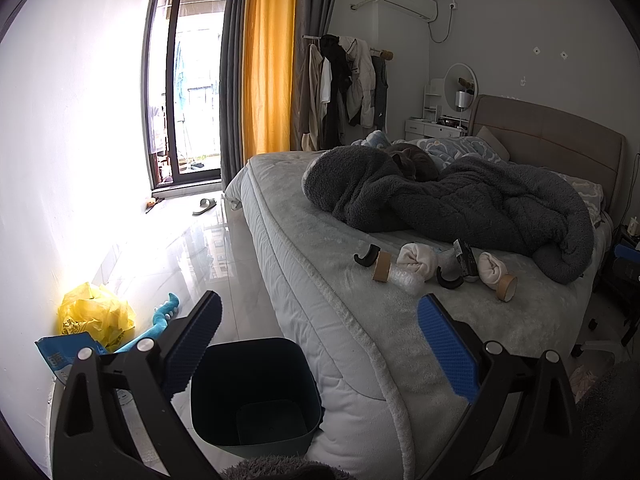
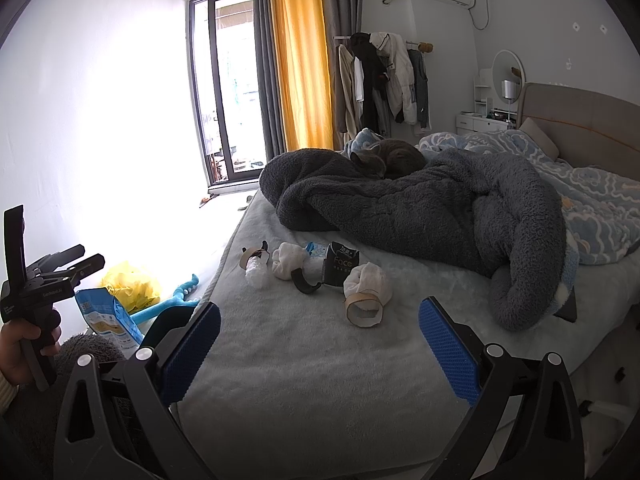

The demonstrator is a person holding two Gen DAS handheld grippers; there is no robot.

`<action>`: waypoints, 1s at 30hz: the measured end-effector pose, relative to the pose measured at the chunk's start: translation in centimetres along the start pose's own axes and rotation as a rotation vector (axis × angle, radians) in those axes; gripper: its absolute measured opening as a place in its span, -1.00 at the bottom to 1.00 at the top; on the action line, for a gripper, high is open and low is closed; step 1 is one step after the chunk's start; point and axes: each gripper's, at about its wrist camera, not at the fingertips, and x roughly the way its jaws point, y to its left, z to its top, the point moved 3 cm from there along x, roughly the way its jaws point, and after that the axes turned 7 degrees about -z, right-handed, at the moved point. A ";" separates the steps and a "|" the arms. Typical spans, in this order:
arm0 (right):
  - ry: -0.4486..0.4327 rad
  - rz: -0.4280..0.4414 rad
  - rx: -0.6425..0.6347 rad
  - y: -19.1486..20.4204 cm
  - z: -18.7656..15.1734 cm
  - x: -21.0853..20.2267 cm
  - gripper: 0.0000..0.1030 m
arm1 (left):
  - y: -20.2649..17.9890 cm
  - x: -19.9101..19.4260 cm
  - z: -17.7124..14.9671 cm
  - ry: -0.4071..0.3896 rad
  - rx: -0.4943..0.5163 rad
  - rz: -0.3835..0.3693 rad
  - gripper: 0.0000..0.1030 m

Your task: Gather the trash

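left view alone shows bin (image 1: 256, 392); right view alone shows cat (image 2: 390, 158). both grippers (image 1: 318, 344) (image 2: 320, 344) wide open, empty.

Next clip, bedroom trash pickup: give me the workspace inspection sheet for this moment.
Surface: bed with pale fleecy cover, rumpled grey blanket behind.
Job's things: cardboard tape core, second core, black Face packet, bubble wrap, black curved pieces clustered on the bed; dark bin on the floor beside the bed, no trash seen inside.
Clutter: two white rolled bundles; yellow bag, blue pouch, teal toy on the floor.
Grippers: left gripper and right gripper, jaws open, empty.
Cables: air-conditioner cord.
Surroundings: cat on the blanket, clothes rack, yellow curtain.
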 end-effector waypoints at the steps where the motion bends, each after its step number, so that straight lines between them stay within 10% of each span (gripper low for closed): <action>1: 0.000 0.000 0.000 0.0 0.0 0.0 0.94 | 0.0 0.0 0.0 0.000 0.000 0.000 0.94; 30: 0.095 -0.032 -0.040 1.4 0.8 0.7 0.93 | -0.6 0.6 1.7 0.061 -0.006 -0.060 0.91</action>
